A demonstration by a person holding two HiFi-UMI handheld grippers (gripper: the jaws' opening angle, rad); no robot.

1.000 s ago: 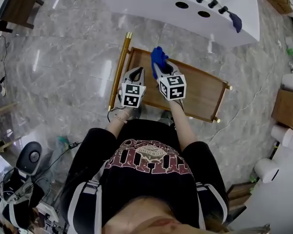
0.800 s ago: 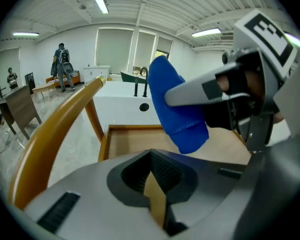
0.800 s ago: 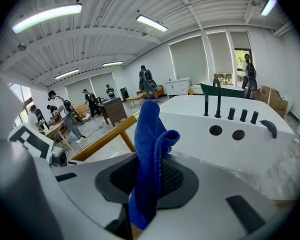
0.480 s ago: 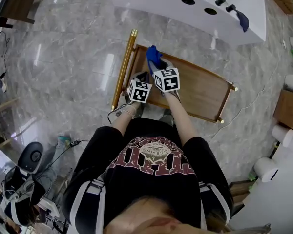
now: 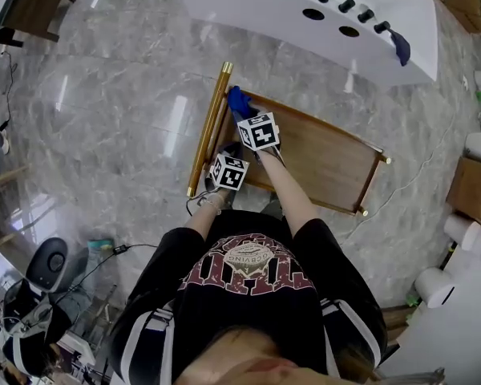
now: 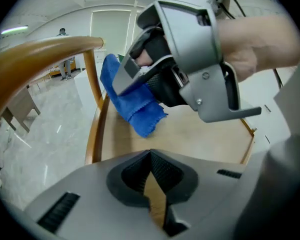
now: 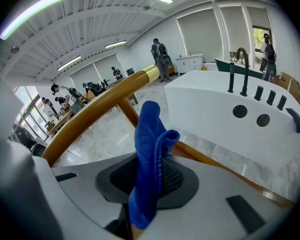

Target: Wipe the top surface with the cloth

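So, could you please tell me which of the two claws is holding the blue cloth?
The right claw, shut on the blue cloth; the left claw is shut, empty.

Cloth [image 5: 238,101] at cart top's [image 5: 329,155] left end, beside rail [image 5: 209,123]; tub [image 5: 248,6] beyond.

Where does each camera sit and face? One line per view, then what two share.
Head view: on the head, looking down at the cart top; torso and arms show.
Left gripper view: on the left hand-held gripper, facing across the top; the right hand shows.
Right gripper view: on the right hand-held gripper, facing the white tub; only its jaws show.
Shared: all see the blue cloth.
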